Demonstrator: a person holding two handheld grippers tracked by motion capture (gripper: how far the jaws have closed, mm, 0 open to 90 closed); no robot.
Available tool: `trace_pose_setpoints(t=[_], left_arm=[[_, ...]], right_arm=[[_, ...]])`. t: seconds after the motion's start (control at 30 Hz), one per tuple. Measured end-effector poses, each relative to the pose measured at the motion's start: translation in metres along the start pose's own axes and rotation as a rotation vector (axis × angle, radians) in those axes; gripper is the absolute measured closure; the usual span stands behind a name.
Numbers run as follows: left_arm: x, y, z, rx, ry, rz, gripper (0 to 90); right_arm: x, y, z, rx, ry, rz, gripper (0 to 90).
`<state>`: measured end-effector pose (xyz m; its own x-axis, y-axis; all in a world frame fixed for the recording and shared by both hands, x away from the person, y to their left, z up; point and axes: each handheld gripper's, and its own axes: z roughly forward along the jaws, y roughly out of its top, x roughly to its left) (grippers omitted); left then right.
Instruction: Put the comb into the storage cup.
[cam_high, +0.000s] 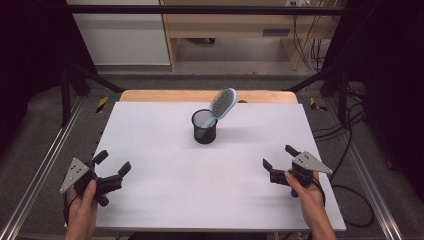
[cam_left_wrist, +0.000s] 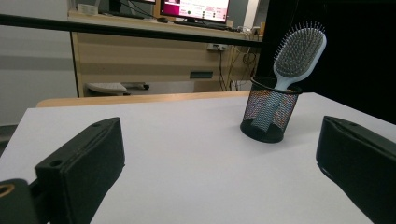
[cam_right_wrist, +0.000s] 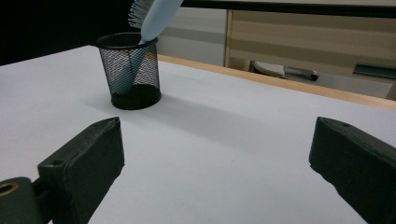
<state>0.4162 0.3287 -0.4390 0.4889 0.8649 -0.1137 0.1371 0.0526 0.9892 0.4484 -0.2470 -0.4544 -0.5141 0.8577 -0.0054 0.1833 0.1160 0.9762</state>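
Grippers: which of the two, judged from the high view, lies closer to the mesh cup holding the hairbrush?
It's close, but the right gripper looks slightly nearer the mesh cup with the hairbrush; the left gripper sits farther out.

Hairbrush (cam_right_wrist: 154, 16) leaning in mesh cup (cam_right_wrist: 132, 70), right claw (cam_right_wrist: 217, 163) spread wide

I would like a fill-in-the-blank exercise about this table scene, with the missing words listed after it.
1. The hairbrush stands with its handle inside the black mesh ____.
2. The brush head leans toward the table's ____ side in the high view.
3. The left gripper and the right gripper both have their fingers ____.
4. The cup stands on a ____ table.

Missing words: cup; right; open; white
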Motion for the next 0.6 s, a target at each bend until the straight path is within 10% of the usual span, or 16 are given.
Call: trace_pose_setpoints(t=[0.6], left_arm=[[-0.001, 0.001, 0.002, -0.002, -0.007, 0.002, 1.3]], right_arm=[[0.016, 0.003, 0.009, -0.043, 0.046, -0.053, 3.7]])
